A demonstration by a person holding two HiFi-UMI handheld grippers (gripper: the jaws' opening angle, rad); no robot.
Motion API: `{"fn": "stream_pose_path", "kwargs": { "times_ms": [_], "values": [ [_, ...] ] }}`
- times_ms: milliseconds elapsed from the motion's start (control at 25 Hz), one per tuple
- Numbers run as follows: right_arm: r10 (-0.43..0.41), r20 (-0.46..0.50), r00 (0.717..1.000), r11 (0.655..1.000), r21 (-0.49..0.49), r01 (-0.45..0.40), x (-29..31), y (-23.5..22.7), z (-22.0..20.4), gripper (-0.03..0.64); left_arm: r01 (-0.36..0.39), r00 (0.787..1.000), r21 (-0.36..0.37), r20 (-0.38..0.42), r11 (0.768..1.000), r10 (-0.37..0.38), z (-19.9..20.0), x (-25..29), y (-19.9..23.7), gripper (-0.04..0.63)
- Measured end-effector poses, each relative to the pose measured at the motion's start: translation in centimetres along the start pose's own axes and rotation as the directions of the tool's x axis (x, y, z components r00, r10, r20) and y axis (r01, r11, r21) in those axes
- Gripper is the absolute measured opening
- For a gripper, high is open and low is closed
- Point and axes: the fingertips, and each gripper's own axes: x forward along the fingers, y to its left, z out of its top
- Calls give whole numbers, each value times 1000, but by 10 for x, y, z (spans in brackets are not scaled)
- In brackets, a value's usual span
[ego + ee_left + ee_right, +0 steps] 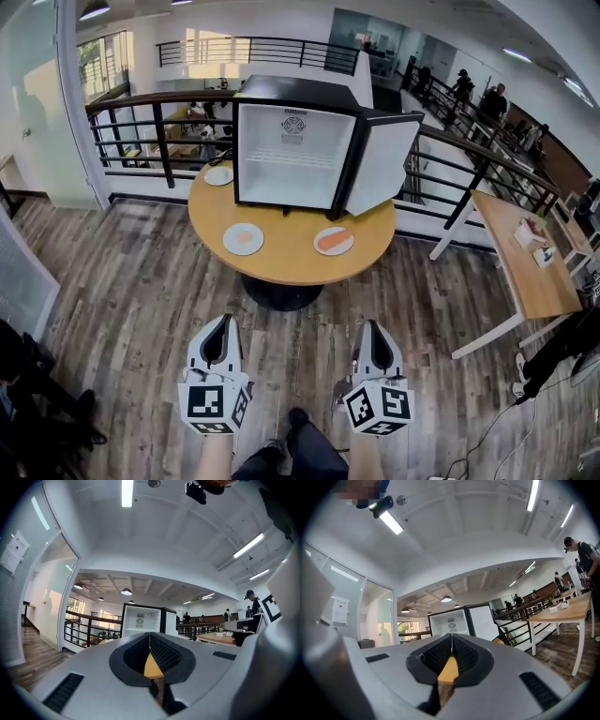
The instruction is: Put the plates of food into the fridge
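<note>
At the centre of the head view, we are facing a round table (pixel 281 261) with a smooth yellow wooden top. A boxy black fridge (pixel 292 155) with a white inside is standing on it, its door (pixel 384 161) hanging open to the right. One round white plate (pixel 218 175) is lying just left of the fridge. A plate of pale food (pixel 244 238) and a plate of orange food (pixel 334 241) are lying in front of it. Along the lower edge, we are holding the left gripper (pixel 224 323) and the right gripper (pixel 374 328) level and side by side over the grey plank floor (pixel 141 300), apart from the table. Both are keeping their ribbed black pads pressed together on nothing.
</note>
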Motion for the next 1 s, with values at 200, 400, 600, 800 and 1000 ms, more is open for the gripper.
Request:
{"fn": "stream_pose_path", "kwargs": {
  "times_ms": [200, 400, 600, 800, 1000],
  "values": [
    [-1, -13, 1000, 1000, 23, 1, 88, -32, -10, 12, -5, 999, -10, -35, 1000, 5, -19, 88, 8, 8],
    [56, -8, 998, 998, 10, -56, 187, -53, 2, 12, -38, 999, -21, -38, 999, 37, -18, 177, 14, 8],
    [63, -11, 998, 998, 22, -63, 251, -78, 12, 12, -42, 998, -59, -55, 997, 38, -20, 238, 12, 8],
    [28, -67, 997, 999, 36, -25, 283, -102, -8, 12, -29, 988, -105, -152, 994, 13, -54, 283, 14, 8],
    [-33, -130, 991, 997, 60, 41, 313, -128, -51, 12, 29, 969, -174, -235, 984, -70, -103, 334, 16, 8]
  ]
}}
